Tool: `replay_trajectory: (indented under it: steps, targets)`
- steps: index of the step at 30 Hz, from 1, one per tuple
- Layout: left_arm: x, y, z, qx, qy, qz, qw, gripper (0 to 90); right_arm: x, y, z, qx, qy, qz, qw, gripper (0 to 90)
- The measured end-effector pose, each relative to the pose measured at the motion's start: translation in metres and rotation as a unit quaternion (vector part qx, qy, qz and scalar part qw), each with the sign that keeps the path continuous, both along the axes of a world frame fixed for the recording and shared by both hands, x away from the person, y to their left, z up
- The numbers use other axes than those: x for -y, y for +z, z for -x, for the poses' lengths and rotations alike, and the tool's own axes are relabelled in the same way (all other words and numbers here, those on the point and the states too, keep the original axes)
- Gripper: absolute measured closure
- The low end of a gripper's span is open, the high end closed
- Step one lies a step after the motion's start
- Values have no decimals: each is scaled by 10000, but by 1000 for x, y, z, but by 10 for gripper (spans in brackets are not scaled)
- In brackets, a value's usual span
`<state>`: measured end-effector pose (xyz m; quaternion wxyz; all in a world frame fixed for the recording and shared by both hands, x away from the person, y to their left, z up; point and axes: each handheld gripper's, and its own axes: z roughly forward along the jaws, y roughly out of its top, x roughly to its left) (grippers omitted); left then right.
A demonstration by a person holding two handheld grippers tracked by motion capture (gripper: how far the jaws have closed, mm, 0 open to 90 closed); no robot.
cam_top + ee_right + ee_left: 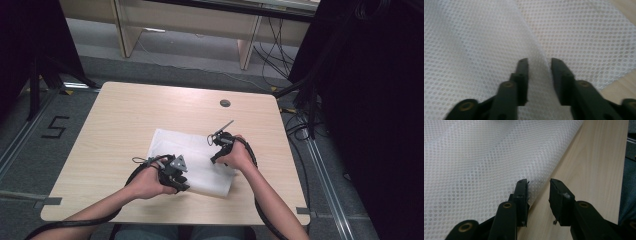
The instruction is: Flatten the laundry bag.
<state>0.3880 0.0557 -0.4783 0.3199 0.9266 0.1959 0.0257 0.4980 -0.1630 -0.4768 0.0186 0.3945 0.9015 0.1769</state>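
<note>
While the white mesh cloth [192,162] lies flat mid-bench [125,115], my left tool [538,185] stands with jaws apart astride its near edge; my right tool [539,64], jaws apart, straddles a raised fold farther in.

Light wood table [125,115] stands on grey carpet floor [165,70]. Grommet hole [225,103] near its far edge. Beyond the table: pale wooden bench legs [125,30], loose cables [272,55]. Black curtains [370,100] flank it. A "5" floor marking [54,127] left of the table.
</note>
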Motion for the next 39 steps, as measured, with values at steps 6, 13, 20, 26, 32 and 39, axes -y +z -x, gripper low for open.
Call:
replay_trajectory:
  steps: [6,13,20,26,32,39]
  targets:
    - [4,-2,-1,-40,-40,33,10000,671,-4,6,3,-115,203,158,9996,894]
    - [3,1,-3,60,5,-5,10000,701,-3,27,8,22,236,48,9997,900]
    - [4,2,0,45,6,130,9999,766,-5,49,16,265,241,-37,9994,900]
    - [11,0,-2,52,-70,28,10000,799,-4,64,21,351,216,-185,9990,900]
    - [12,0,-10,107,79,-8,9999,810,-8,87,32,611,278,-280,9974,900]
    - [12,-1,-22,202,196,2,9996,827,-16,108,46,881,369,-395,9946,900]
